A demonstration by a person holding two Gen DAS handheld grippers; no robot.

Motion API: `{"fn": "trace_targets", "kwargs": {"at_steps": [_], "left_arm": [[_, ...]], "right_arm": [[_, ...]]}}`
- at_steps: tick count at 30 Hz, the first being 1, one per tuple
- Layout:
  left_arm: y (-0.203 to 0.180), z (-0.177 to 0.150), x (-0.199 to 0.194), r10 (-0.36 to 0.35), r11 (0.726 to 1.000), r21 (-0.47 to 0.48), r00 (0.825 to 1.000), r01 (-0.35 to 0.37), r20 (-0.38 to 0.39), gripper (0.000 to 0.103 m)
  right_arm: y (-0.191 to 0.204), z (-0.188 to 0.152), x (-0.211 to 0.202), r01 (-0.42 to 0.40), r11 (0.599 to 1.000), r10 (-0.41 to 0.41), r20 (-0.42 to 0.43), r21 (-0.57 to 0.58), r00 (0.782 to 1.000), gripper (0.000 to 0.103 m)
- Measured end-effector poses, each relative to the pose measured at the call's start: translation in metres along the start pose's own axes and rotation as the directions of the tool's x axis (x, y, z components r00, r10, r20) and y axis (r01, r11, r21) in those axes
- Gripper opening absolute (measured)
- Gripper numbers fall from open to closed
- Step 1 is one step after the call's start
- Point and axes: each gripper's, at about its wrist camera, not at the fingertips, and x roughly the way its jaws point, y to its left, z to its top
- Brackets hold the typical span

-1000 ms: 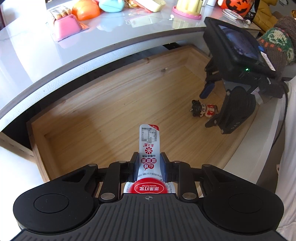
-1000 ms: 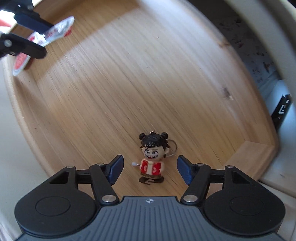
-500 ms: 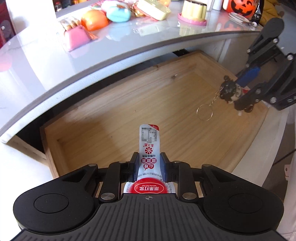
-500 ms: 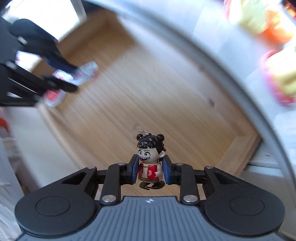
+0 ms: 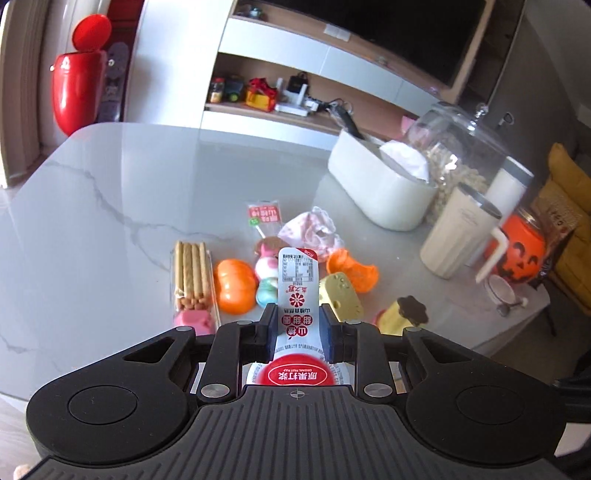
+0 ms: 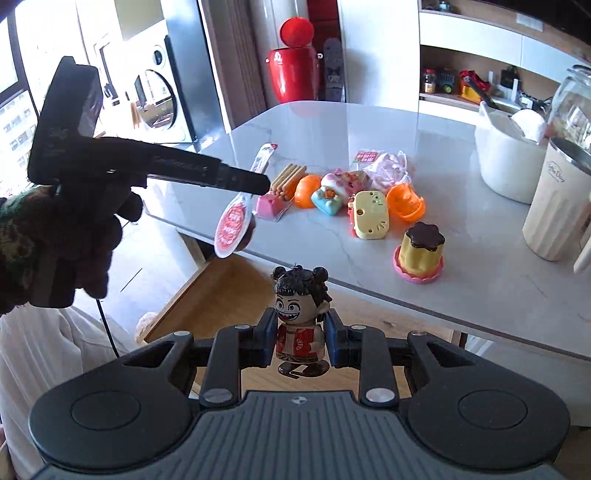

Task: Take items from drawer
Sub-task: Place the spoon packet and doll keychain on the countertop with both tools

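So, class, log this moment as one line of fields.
left gripper: shut on jelly pouch | right gripper: shut on figurine keychain | both: above tabletop

Bright window (image 6: 22,74) daylight, white shelving (image 5: 295,74) and a dark screen (image 5: 406,33) behind.

Setting: a home living and dining area. Evidence: ahead of the left gripper (image 5: 297,325), a grey marble-look table (image 5: 110,206) carries snacks and small toys. Beyond the table, built-in white and wood shelving (image 5: 295,85) holds household clutter, with a dark screen (image 5: 406,33) mounted above. To the upper left of the right gripper (image 6: 301,338), a front-loading washing machine (image 6: 155,99) stands by a bright window.
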Motion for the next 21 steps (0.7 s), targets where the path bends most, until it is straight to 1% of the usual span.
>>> {"fn": "trace_targets", "kwargs": {"at_steps": [2,4,6,7,8,9,10,12,14,16,18,21], "left_arm": [[0.003,0.006,0.027,-0.003,0.999,-0.032,1.000,0.002,-0.014,0.027],[0.007,0.012,0.042,0.013,0.999,-0.041,1.000,-0.013,-0.009,0.027],[0.014,0.020,0.060,0.052,0.998,-0.032,0.999,-0.052,-0.008,0.027],[0.019,0.024,0.068,0.056,0.998,-0.040,0.998,-0.056,-0.006,0.025],[0.025,0.027,0.075,0.048,0.997,-0.055,0.999,-0.048,-0.009,0.027],[0.030,0.030,0.079,0.021,0.997,-0.077,1.000,-0.021,-0.004,0.028],[0.037,0.034,0.080,0.004,0.995,-0.102,1.000,-0.004,0.000,0.027],[0.045,0.039,0.070,-0.010,0.994,-0.109,0.998,0.017,0.061,0.027],[0.051,0.043,0.050,-0.009,0.994,-0.103,0.991,0.023,0.135,0.027],[0.059,0.045,0.032,0.001,0.994,-0.111,0.984,0.020,0.179,0.027],[0.065,0.043,0.016,0.011,0.994,-0.106,0.977,0.011,0.212,0.028],[0.068,0.028,-0.008,0.043,0.997,-0.067,0.973,-0.029,0.225,0.028]], "right_arm": [[0.002,-0.003,0.006,0.006,1.000,-0.006,0.032,0.018,0.999,0.026],[-0.002,-0.009,0.007,-0.001,1.000,-0.001,0.047,0.031,0.999,0.026],[-0.005,-0.009,0.011,0.016,0.999,-0.017,0.043,0.031,0.999,0.026],[-0.008,-0.010,0.012,0.022,0.999,-0.024,0.034,0.038,0.999,0.026],[-0.012,-0.009,0.020,0.023,0.999,-0.025,0.025,0.048,0.999,0.026],[-0.016,-0.007,0.026,0.022,0.998,-0.022,0.017,0.056,1.000,0.026],[-0.019,-0.005,0.036,0.022,0.998,-0.023,0.008,0.063,1.000,0.026],[-0.021,-0.001,0.049,0.027,0.998,-0.027,0.002,0.065,1.000,0.026],[-0.022,0.006,0.062,0.025,0.997,-0.026,0.006,0.071,1.000,0.026],[-0.023,0.018,0.077,0.015,0.996,-0.016,0.019,0.083,1.000,0.026],[-0.022,0.033,0.090,0.019,0.996,-0.023,0.041,0.087,0.999,0.026],[-0.022,0.061,0.114,0.064,0.993,-0.077,0.123,0.100,0.989,0.027]]}}
